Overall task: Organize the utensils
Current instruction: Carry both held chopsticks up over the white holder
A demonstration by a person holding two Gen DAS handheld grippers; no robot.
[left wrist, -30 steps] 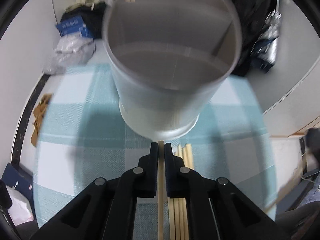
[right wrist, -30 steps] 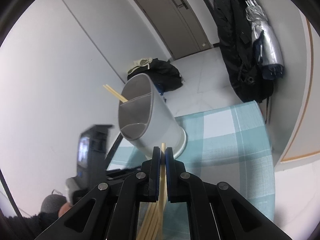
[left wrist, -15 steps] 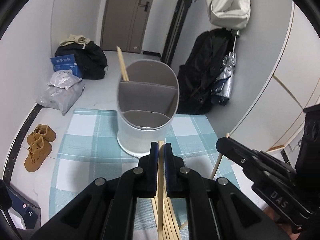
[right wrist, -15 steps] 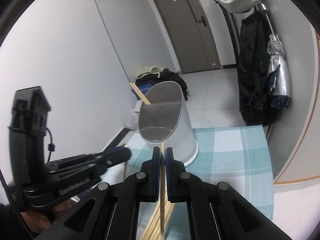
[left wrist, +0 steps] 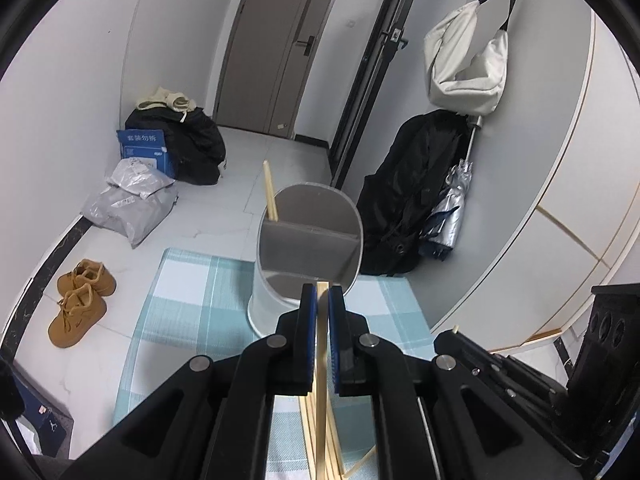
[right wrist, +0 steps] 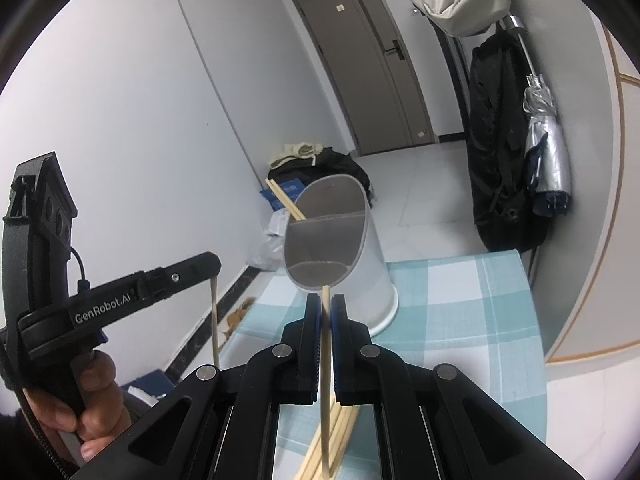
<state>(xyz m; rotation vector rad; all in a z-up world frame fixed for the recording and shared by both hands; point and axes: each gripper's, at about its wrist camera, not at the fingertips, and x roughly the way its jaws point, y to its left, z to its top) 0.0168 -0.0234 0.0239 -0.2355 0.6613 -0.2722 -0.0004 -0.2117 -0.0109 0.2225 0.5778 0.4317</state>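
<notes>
A pale grey two-compartment utensil holder stands on the blue-and-white checked tablecloth, with two wooden chopsticks leaning in its far compartment. My left gripper is shut on one chopstick, raised just short of the holder; in the right wrist view the left gripper holds that stick hanging down. My right gripper is shut on another chopstick, also in front of the holder. Several loose chopsticks lie on the cloth beneath both.
A person's hand grips the left tool's handle. On the floor beyond the table lie brown shoes, grey parcels and a black bag. A black coat and folded umbrella hang on the right wall.
Both grippers have lifted away from the table, each with its chopstick. The left one rose more and tipped up, so the holder now looks smaller and farther off.
</notes>
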